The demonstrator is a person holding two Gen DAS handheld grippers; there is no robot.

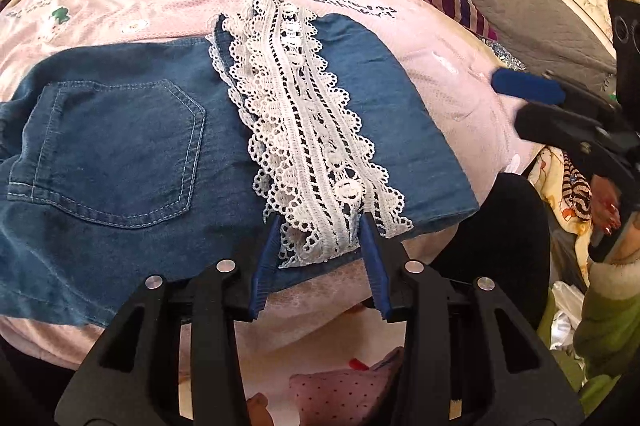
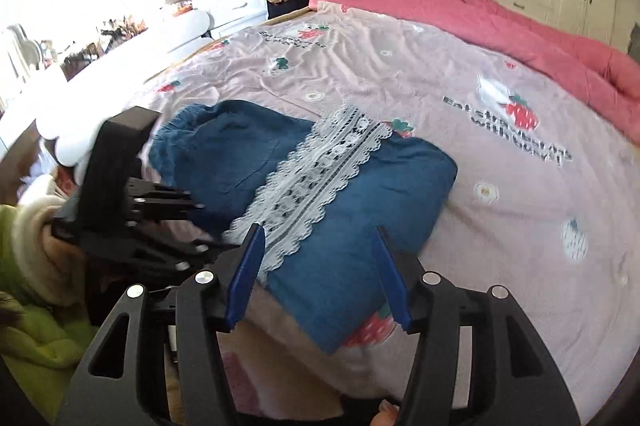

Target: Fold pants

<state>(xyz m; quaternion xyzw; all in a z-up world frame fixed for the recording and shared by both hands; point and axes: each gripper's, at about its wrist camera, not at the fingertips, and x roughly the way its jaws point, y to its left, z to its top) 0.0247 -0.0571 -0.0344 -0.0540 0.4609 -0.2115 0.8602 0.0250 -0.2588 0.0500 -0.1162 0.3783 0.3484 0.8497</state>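
One pair of denim pants point(image 1: 120, 154) lies folded on the pink strawberry-print bedsheet point(image 2: 500, 74), scalloped white lace trim point(image 1: 304, 130) running across. Left gripper point(image 1: 320, 222) gapes wide over the lace's near end; right gripper point(image 2: 318, 232) hovers spread above the denim's near edge.

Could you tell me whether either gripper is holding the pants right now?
Neither: left gripper and right gripper are open at the near edge of the pants.
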